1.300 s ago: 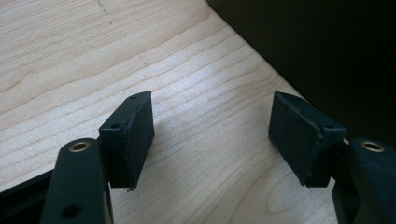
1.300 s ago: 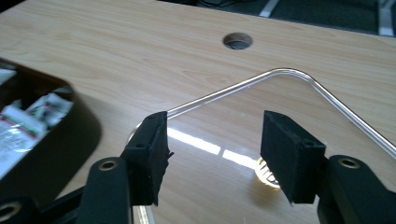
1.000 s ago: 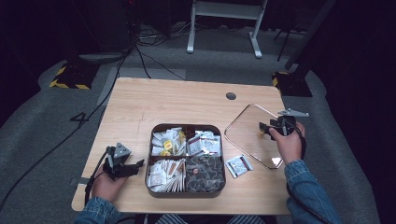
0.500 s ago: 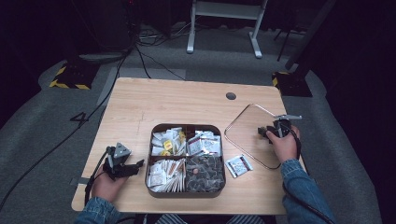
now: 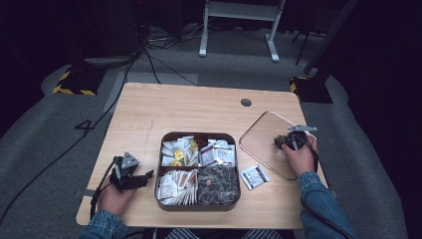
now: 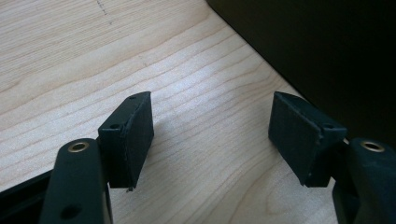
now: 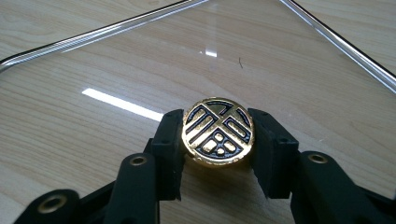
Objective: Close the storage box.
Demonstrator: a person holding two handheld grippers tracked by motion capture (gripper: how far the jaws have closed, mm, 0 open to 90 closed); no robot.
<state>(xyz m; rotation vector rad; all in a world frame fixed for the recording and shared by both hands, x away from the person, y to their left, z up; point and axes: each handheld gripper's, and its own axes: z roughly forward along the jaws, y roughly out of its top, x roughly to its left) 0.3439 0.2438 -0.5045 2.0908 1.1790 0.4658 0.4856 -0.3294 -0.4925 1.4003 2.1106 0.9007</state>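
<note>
While the right tongs (image 7: 217,140), just closing, clamp the gold knob (image 7: 217,131) of the glass lid (image 5: 268,144) near the counter's right edge (lift pending), the left tongs (image 6: 212,135) gape empty.

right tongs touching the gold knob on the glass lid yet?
Touching. The right gripper view shows the right tongs with both pads against the sides of the gold knob on the glass lid.
</note>
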